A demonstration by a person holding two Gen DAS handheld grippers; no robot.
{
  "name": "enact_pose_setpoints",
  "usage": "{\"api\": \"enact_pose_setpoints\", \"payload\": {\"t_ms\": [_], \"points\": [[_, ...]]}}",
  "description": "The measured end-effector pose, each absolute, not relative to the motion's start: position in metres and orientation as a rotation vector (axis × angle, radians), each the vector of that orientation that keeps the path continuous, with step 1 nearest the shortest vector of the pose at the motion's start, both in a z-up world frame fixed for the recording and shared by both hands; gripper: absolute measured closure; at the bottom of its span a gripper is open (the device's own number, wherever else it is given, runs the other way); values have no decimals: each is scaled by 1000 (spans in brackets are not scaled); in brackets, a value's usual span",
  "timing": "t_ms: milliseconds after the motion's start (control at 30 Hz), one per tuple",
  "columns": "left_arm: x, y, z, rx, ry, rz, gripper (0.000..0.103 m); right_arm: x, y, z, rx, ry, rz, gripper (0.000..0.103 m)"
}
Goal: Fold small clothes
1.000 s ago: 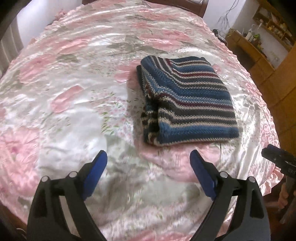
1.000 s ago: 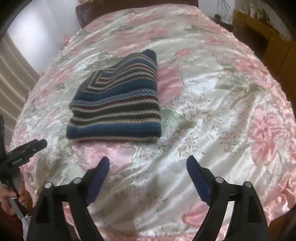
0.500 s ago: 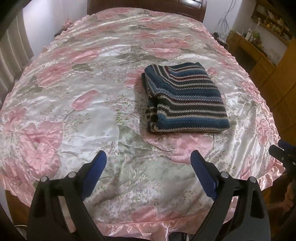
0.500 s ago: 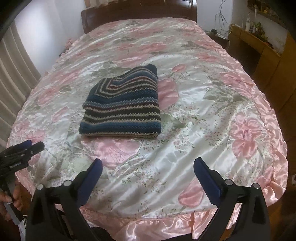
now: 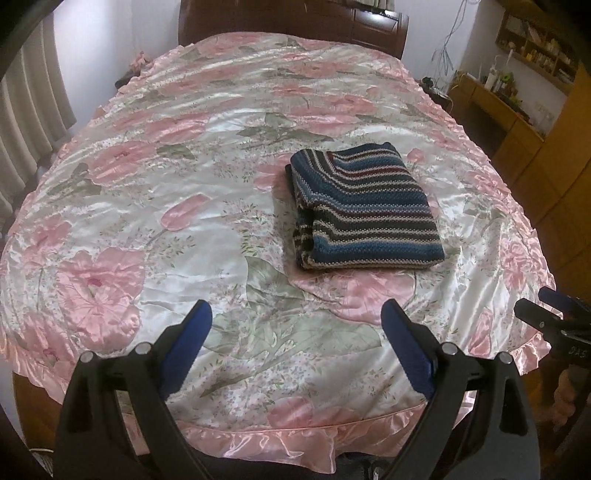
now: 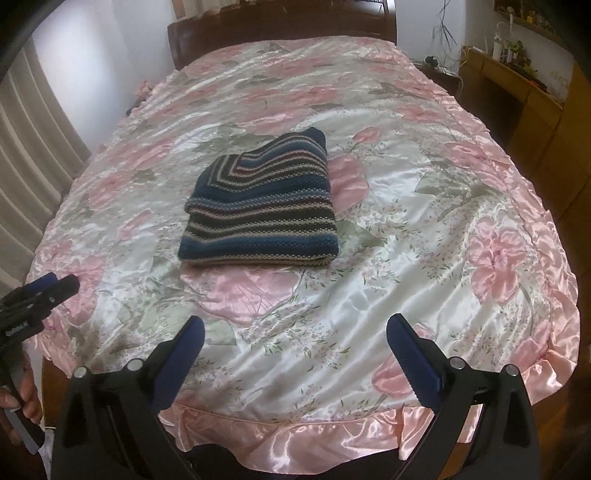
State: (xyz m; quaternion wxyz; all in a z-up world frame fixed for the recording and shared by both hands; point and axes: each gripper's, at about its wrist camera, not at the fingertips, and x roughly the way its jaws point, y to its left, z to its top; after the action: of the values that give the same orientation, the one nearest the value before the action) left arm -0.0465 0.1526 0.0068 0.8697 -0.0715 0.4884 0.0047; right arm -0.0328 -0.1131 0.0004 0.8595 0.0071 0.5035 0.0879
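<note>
A small knitted garment with blue, dark red, black and cream stripes [image 5: 364, 206] [image 6: 260, 214] lies folded into a neat rectangle on the bed's pink floral satin cover [image 5: 184, 229] [image 6: 406, 229]. My left gripper [image 5: 295, 328] hangs open near the foot of the bed, well short of the garment, with nothing between its blue pads. My right gripper [image 6: 295, 336] is open too, empty, and equally far back. Each gripper shows at the edge of the other's view: the right one [image 5: 554, 314], the left one [image 6: 40, 291].
A dark wooden headboard [image 5: 288, 22] closes the far end of the bed. Curtains [image 6: 33, 155] hang on the left. Wooden shelves and a desk with small items [image 5: 517, 92] stand on the right. A hand [image 6: 22, 402] holds the left gripper's handle.
Both grippers have pulled back and up from the folded garment toward the foot of the bed, so the whole bed is now in view. The garment has not moved.
</note>
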Motion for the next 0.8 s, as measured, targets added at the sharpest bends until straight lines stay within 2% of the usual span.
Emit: {"api": "enact_pose_setpoints", "payload": {"t_ms": [800], "points": [[-72, 156, 22, -144, 998, 27, 10, -56, -90, 20, -14, 1033, 202, 4]]}}
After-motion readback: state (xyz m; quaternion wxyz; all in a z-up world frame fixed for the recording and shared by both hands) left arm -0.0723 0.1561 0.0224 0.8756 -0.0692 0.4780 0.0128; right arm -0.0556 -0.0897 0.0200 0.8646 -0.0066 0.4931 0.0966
